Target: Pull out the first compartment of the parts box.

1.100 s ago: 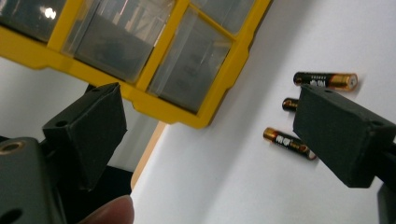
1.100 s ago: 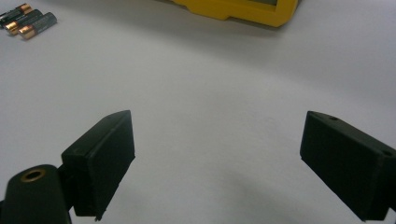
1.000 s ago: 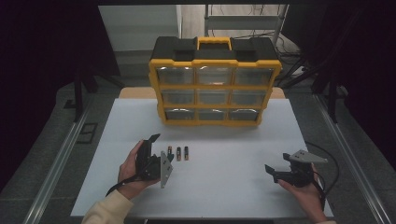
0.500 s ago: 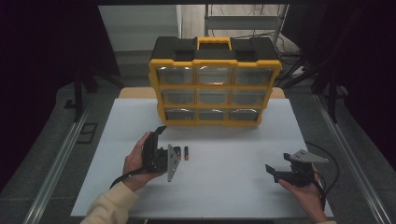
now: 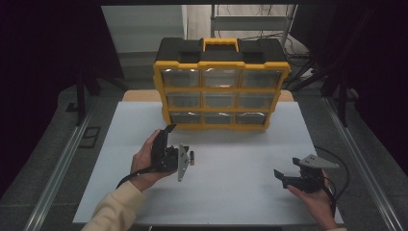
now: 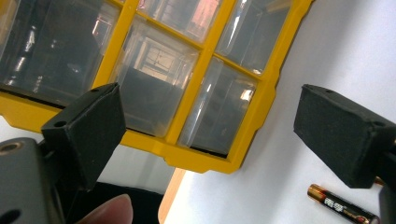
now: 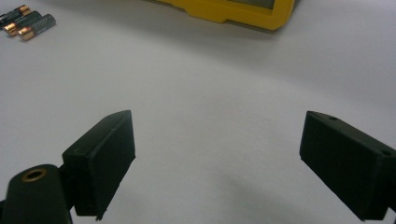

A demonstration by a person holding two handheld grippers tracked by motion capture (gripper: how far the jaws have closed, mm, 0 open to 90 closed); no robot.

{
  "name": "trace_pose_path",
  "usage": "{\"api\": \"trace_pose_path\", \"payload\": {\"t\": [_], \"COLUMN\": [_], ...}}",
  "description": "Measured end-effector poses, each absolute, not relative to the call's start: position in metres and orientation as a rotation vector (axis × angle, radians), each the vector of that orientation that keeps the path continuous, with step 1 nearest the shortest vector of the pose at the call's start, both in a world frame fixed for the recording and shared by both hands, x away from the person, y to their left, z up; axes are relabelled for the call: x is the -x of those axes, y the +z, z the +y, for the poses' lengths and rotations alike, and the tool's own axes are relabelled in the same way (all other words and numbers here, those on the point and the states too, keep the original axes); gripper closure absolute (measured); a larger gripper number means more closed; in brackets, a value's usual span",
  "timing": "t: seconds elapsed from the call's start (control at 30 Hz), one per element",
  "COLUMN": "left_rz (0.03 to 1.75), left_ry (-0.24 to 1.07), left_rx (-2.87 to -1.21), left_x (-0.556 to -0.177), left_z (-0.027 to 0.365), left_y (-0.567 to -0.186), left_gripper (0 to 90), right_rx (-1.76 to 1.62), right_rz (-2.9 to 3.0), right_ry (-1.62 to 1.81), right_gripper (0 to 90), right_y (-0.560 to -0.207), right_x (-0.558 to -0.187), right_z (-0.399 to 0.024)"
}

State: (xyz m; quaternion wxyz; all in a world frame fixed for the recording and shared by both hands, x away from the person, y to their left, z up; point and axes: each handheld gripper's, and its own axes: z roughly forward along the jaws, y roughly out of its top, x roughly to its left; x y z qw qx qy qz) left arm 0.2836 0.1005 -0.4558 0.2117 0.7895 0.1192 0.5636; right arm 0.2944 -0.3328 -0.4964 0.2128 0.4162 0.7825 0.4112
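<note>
Where batteries (image 7: 25, 22) lie: white tabletop (image 5: 231, 192) (dark room)

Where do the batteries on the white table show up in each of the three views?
High view: one battery peeks out just right of the left gripper, mid-table.
Left gripper view: one battery at bottom right, under the right-hand jaw.
Right gripper view: three batteries side by side in the top left corner.
Shared landmark: the yellow organizer case on the white table.

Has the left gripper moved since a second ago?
Yes. The left gripper has shifted right and forward, toward the yellow plastic drawer organizer, and now covers most of the small batteries.
</note>
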Motion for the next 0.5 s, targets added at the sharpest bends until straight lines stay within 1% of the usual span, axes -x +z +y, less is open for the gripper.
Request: {"api": "trace_pose_path", "payload": {"t": [0.5], "left_rz": [0.332], "left_ry": [1.601], "left_rx": [-2.173], "left_x": [-0.293], "left_z": [0.100], "left_y": [-0.442], "left_gripper": [9.8], "right_rx": [-1.149], "right_rz": [2.176], "right_ry": [1.142], "right_gripper": [10.8], "right_y": [-0.496], "right_x": [-0.294], "right_z": [-0.333]}}
